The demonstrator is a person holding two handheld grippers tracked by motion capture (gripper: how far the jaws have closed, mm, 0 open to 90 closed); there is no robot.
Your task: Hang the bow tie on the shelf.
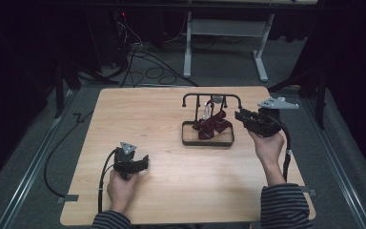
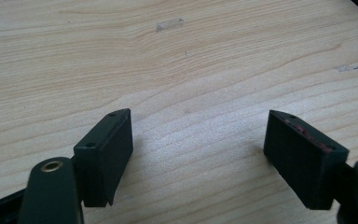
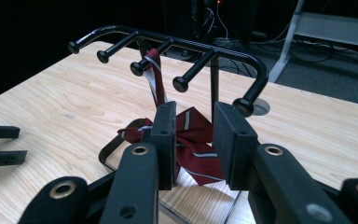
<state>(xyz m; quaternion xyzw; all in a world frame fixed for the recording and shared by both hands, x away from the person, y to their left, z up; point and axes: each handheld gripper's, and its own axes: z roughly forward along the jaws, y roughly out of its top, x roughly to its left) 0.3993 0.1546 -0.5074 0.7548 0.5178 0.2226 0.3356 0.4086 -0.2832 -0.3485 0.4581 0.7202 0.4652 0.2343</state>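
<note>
Beyond right claw (image 3: 193,140), tie (image 3: 191,140) lies.

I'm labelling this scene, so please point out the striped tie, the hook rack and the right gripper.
striped tie (image 3: 193,140), right gripper view, on the dark red folds lying in the tray.
hook rack (image 3: 182,84), right gripper view, on a knobbed hook tip.
right gripper (image 1: 240,114), high view, at its jaw tips.

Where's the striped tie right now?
In the high view the tie is right of the table's centre, one end looped over a peg of the black rack, the rest heaped on its tray, just left of the right gripper.
</note>
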